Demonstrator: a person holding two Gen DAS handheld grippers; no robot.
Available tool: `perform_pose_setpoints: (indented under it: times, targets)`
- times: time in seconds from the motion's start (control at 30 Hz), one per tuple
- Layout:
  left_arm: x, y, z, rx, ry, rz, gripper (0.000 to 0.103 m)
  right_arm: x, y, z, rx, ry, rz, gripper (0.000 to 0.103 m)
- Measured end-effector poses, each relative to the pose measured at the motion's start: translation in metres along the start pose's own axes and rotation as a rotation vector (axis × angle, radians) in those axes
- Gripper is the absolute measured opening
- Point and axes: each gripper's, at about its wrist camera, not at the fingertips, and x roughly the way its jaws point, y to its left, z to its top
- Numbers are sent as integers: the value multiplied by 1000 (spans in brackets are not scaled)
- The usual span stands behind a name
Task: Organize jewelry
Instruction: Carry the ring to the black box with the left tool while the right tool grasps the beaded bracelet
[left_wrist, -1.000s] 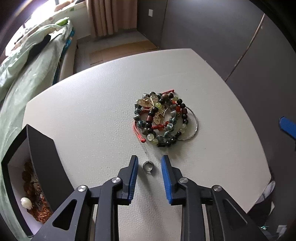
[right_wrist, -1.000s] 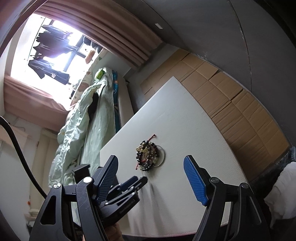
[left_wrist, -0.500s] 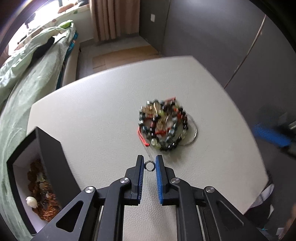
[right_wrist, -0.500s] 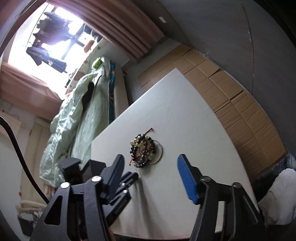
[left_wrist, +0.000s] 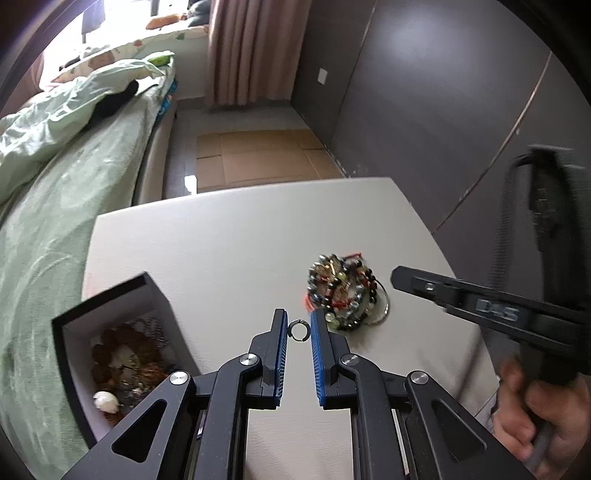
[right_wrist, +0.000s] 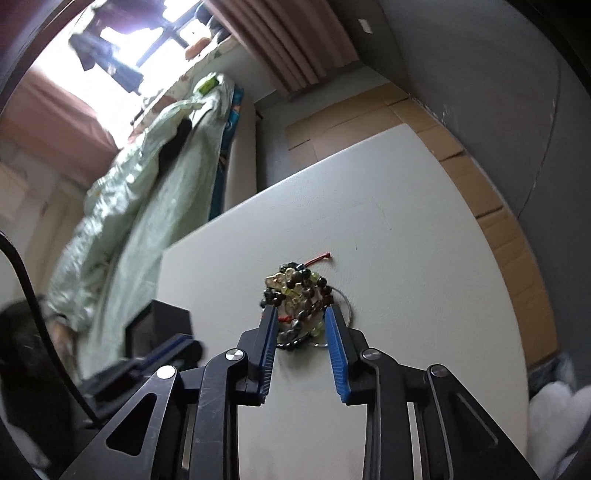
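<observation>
My left gripper (left_wrist: 298, 329) is shut on a small silver ring (left_wrist: 297, 330) and holds it above the white table (left_wrist: 229, 251). A pile of beaded bracelets (left_wrist: 343, 293) lies on the table to its right. A black jewelry box (left_wrist: 110, 354) with a white inside holds several pieces at the lower left. My right gripper (right_wrist: 300, 321) is partly open, with its fingers on either side of the near edge of the bracelet pile (right_wrist: 297, 295). It also shows at the right of the left wrist view (left_wrist: 480, 306).
A bed with a green quilt (left_wrist: 55, 166) runs along the table's left side. Cardboard sheets (left_wrist: 255, 158) cover the floor beyond the table. Dark walls stand at the right. The black box (right_wrist: 162, 328) sits left of the right gripper.
My left gripper closed on the ring and lifted it up and to the left, toward the box. My right gripper narrowed and came down to the bracelet pile.
</observation>
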Motion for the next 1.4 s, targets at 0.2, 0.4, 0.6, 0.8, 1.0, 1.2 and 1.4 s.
perform_pose_setpoints:
  times: [0.2,0.4,0.6,0.8,1.0,1.2,1.4]
  targets:
    - [-14,17,1,-34,-35,-1,13,28,4,16,-80,48,-83,23]
    - [-25,37,0,-80,-61,-2,13,44,6,19,-126,88,-136,22]
    - [-34,52,-3,-117,-83,-6,13,56,11,19,-164,108,-196,21]
    - [-41,60,-7,-148,-102,1,13,48,10,16,-160,87,-174,10]
    - [-52,65,-12,-172,-124,9,13,27,15,18,-157,48,-133,10]
    - [-59,68,-14,-194,-145,19,13,5,22,19,-142,11,-43,10]
    - [-62,75,-17,-216,-154,38,13,-6,20,21,-86,0,91,10]
